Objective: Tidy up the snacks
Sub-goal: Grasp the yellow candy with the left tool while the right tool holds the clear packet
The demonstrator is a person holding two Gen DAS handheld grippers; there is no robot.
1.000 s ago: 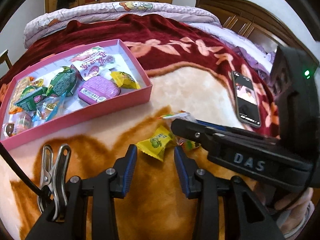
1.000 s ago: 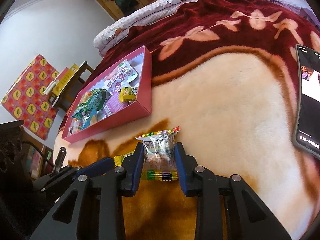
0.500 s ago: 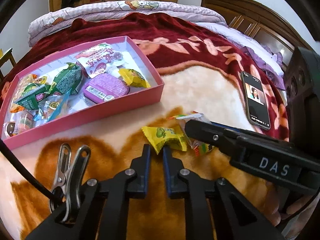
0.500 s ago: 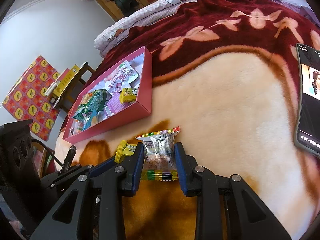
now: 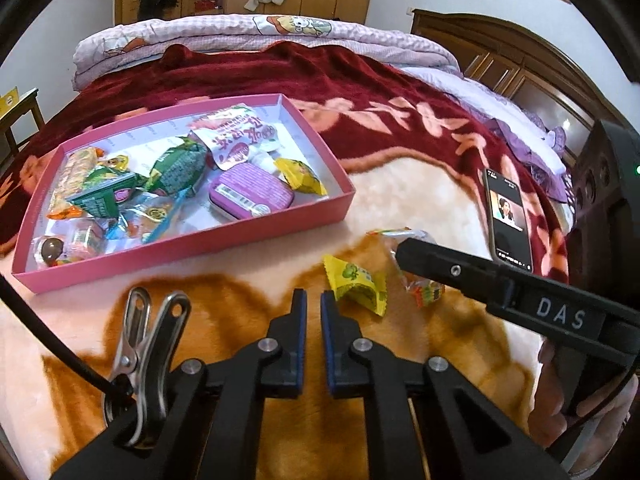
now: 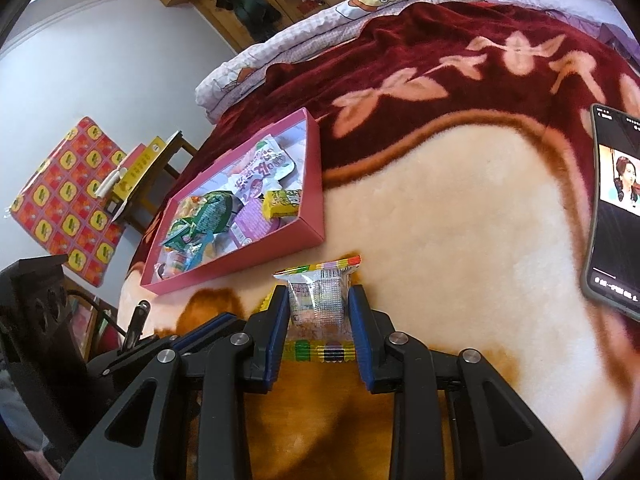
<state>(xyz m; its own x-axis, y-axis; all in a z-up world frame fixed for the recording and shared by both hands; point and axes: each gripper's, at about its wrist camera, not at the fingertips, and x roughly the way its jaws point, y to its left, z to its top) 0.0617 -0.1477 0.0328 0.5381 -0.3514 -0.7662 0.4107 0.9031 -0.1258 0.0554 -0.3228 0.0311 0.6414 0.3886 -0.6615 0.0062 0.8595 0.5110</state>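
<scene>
A: What is the right hand-held gripper (image 6: 318, 312) doing?

B: Its blue pads are pressed against both sides of a clear snack packet (image 6: 319, 300) with rainbow-striped ends. The packet lies on the orange and cream part of the blanket (image 6: 460, 216) on the bed, just in front of the pink box's near wall.

A: And the left hand-held gripper (image 5: 313, 300)?

B: Its jaws are closed, with only a thin slit between the blue pads and nothing in them. It points down at the orange patch of the blanket, and a yellow candy wrapper (image 5: 356, 283) lies just beyond its tips, slightly to the right, untouched.

A: Where is the box?

B: The pink box (image 5: 188, 246) sits on the blanket toward the left side of the bed. Inside are a purple tin (image 5: 251, 196), a green packet (image 5: 180, 166), a white and pink pouch (image 5: 240, 136), another yellow candy (image 5: 301, 176) in the right corner, and several smaller sweets at the left end.

A: Anything else on the bed?

B: A phone (image 5: 508, 220) with its screen lit lies toward the right edge, well apart from the box. In the left wrist view the right hand-held gripper's black arm crosses in front of the striped packet.
</scene>
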